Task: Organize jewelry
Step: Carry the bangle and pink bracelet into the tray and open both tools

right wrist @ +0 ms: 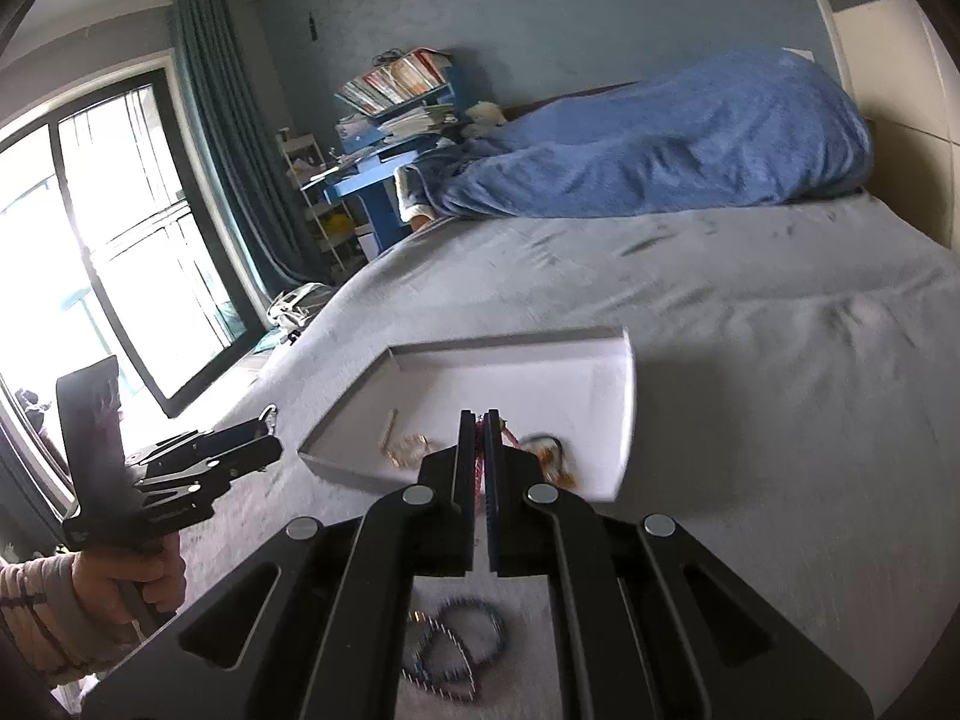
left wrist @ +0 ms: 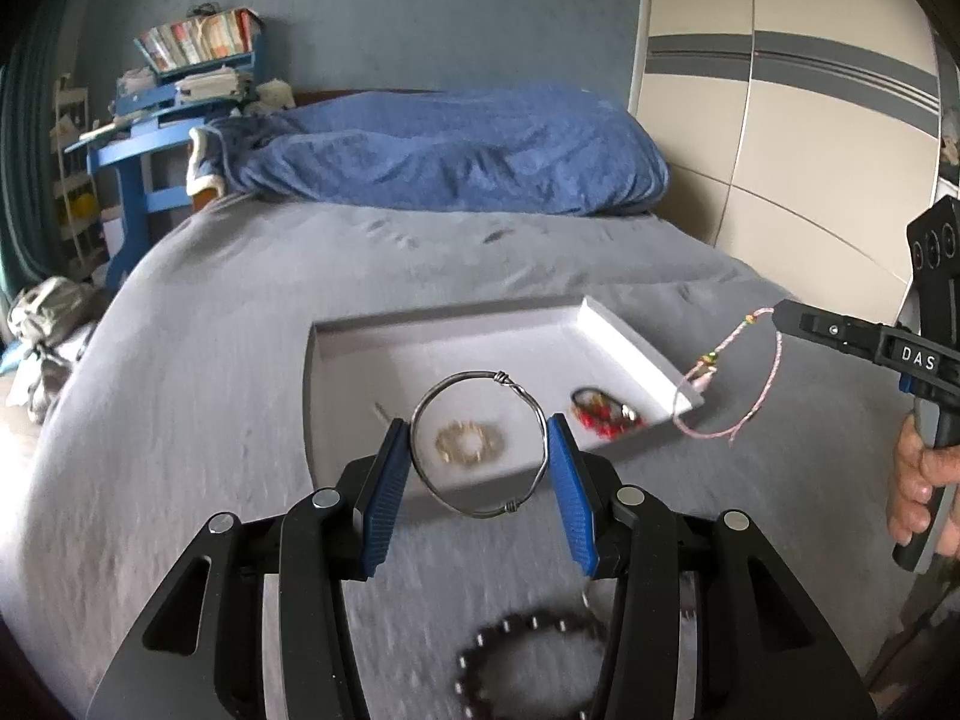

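Observation:
My left gripper [left wrist: 480,450] is shut on a silver wire bangle [left wrist: 462,381], its blue pads pressing the ring's sides, held above the near edge of a white shallow tray [left wrist: 624,336] on the grey bed. In the tray lie a gold bracelet [left wrist: 468,444] and a red beaded piece [left wrist: 603,417]. My right gripper [right wrist: 479,420] is shut on a pink cord bracelet [left wrist: 750,360], which dangles beside the tray's right rim. A dark beaded bracelet [left wrist: 528,660] lies on the bed below my left gripper. Blue-grey beaded bracelets [right wrist: 456,648] lie under my right gripper.
Grey bedspread [left wrist: 240,330] all around the tray. A blue duvet [left wrist: 450,150] is heaped at the bed's head. A blue desk with books [left wrist: 180,60] stands left, a wardrobe [left wrist: 780,120] right, and a window with curtains [right wrist: 150,210] at the left.

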{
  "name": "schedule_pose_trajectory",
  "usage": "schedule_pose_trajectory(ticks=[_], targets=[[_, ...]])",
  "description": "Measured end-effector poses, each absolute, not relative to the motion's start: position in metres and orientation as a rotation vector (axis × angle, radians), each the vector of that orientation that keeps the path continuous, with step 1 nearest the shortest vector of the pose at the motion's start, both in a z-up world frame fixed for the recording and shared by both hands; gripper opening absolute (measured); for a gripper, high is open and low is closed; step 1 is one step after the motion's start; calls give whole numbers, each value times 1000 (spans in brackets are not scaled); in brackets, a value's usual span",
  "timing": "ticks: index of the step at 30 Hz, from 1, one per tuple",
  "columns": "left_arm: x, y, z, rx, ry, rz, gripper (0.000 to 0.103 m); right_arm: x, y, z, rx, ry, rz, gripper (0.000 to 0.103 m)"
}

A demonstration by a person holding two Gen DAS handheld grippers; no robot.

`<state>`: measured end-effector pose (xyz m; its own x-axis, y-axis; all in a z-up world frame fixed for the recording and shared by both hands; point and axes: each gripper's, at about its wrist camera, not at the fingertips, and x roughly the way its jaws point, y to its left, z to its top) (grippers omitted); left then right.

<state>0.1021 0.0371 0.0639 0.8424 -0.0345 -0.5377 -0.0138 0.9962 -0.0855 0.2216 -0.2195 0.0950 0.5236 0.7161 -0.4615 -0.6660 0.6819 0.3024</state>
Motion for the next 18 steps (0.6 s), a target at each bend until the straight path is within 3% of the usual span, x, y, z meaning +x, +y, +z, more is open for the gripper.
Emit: schedule_pose_trajectory(ticks=[18], targets=[[190,33,54,-85,638,8,48,285,-147,80,25,662,841,3]])
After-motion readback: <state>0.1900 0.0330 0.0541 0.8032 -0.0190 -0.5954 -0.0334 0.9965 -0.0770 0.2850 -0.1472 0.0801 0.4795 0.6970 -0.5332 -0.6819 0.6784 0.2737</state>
